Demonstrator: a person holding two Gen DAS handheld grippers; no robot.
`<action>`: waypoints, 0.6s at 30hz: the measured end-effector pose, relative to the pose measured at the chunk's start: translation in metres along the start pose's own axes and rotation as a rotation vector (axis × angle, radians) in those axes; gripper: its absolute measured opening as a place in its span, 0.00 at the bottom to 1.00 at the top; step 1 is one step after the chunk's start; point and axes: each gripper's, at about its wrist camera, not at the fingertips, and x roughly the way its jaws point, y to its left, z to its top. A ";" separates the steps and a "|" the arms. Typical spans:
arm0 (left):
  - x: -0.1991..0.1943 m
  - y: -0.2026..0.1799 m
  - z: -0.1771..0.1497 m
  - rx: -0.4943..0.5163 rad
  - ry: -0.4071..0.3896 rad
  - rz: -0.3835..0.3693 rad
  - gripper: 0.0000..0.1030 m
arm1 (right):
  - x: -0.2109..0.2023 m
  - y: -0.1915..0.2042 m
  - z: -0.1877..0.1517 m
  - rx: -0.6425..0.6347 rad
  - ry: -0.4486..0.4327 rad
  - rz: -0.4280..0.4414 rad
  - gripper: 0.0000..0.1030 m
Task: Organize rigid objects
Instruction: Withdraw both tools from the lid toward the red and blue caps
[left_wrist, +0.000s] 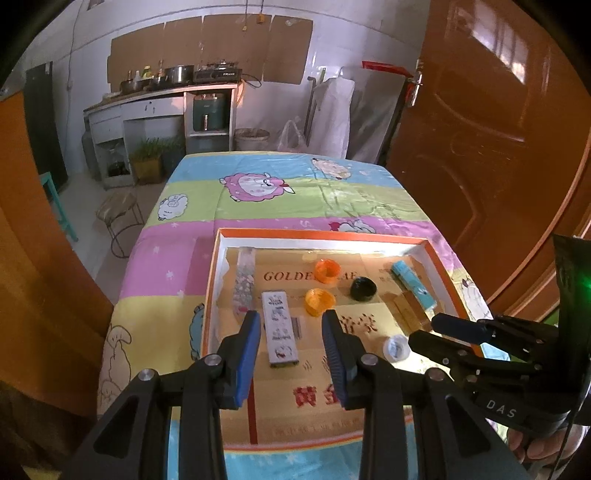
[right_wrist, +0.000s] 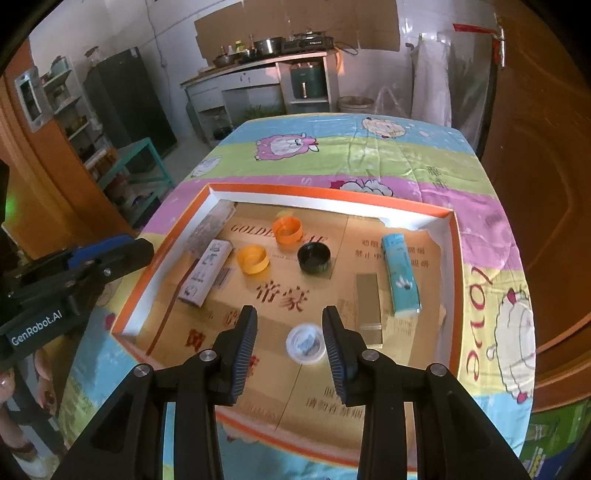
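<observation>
A shallow tray (left_wrist: 321, 233) with an orange rim and gold floor lies on the table. In it are a white patterned box (left_wrist: 279, 330), a glittery stick box (left_wrist: 243, 280), two orange caps (left_wrist: 327, 271) (left_wrist: 319, 302), a black cap (left_wrist: 364, 289), a blue box (left_wrist: 413, 286), a gold box (left_wrist: 408, 312) and a white cap (left_wrist: 396, 347). My left gripper (left_wrist: 291, 317) hangs open above the white patterned box, holding nothing. My right gripper (right_wrist: 290, 314) is open above the white cap (right_wrist: 306, 343), which rests on the tray floor (right_wrist: 406, 369). The blue box (right_wrist: 400, 275) and black cap (right_wrist: 314, 257) lie farther back.
A cartoon-sheep cloth (left_wrist: 295, 199) covers the table. A brown door (left_wrist: 480, 129) stands close on the right. Behind are a kitchen counter (left_wrist: 162, 96), a round stool (left_wrist: 118, 210) and a teal stool (right_wrist: 140, 158). A hand (left_wrist: 532, 446) holds the right gripper's body.
</observation>
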 end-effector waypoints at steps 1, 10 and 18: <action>-0.001 -0.002 -0.002 0.003 -0.001 0.000 0.33 | -0.003 0.001 -0.003 0.001 -0.002 -0.001 0.37; -0.019 -0.018 -0.034 0.030 -0.009 -0.015 0.33 | -0.029 0.010 -0.036 0.013 -0.016 0.004 0.37; -0.032 -0.023 -0.057 0.039 -0.029 -0.022 0.33 | -0.045 0.017 -0.070 0.026 -0.029 0.008 0.37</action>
